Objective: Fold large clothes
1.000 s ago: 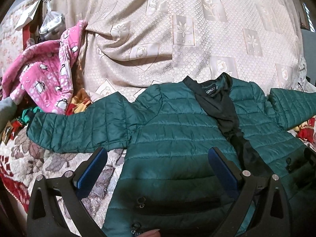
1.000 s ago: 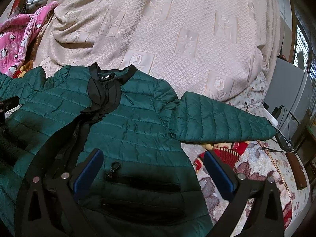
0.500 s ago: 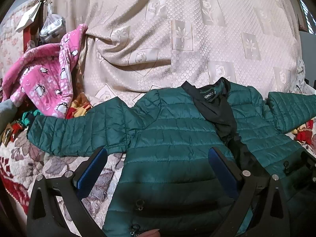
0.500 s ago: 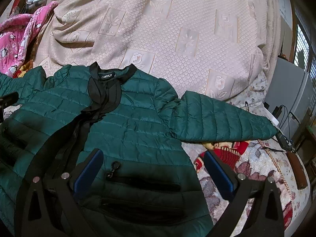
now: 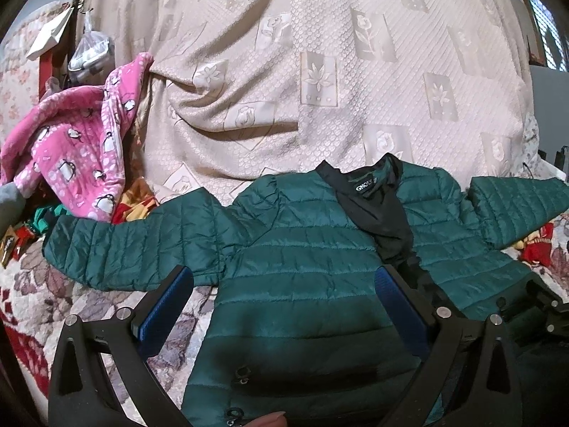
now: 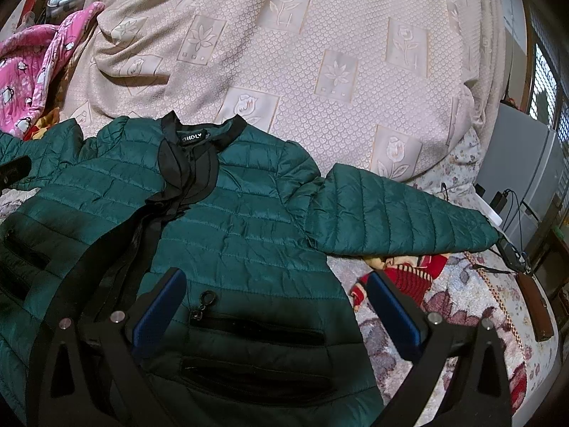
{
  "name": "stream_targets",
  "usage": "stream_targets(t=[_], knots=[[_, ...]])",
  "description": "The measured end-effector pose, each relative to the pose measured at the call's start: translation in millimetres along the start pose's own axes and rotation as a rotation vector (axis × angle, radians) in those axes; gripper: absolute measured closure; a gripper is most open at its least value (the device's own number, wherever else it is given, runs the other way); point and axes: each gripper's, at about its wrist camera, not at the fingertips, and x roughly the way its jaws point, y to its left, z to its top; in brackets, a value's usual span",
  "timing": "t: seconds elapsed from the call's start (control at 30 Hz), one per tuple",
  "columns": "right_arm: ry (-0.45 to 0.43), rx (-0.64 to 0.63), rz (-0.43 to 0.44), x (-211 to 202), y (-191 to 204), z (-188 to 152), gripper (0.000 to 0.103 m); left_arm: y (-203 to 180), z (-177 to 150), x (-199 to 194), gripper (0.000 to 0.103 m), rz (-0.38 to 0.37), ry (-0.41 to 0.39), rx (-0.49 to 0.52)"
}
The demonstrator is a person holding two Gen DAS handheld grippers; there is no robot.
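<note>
A dark green quilted jacket with black collar and trim lies spread front-up on the bed, both sleeves stretched out to the sides. My left gripper hovers open over the jacket's left front panel, nothing between its blue pads. Over the right front panel, above the zipped pockets, my right gripper also stands open and empty. The left sleeve reaches toward a pink garment; the right sleeve points toward the bed's right edge.
A beige embossed cover rises behind the jacket. A pink penguin-print garment is heaped at far left. The floral bedspread shows at right, with a brown strap, cables and a grey cabinet past the edge.
The left wrist view has tilted upward slightly, so the jacket sits lower in its frame. The right view is unchanged. Both grippers stay open.
</note>
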Motion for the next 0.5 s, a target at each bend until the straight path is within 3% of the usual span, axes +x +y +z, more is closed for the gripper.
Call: stream_targets(t=[0.5], knots=[[-0.001,0.0,0.0,-0.4,-0.2,-0.1,0.0,0.2,-2.2,3.6,0.06,0.001,0.024,-0.003]])
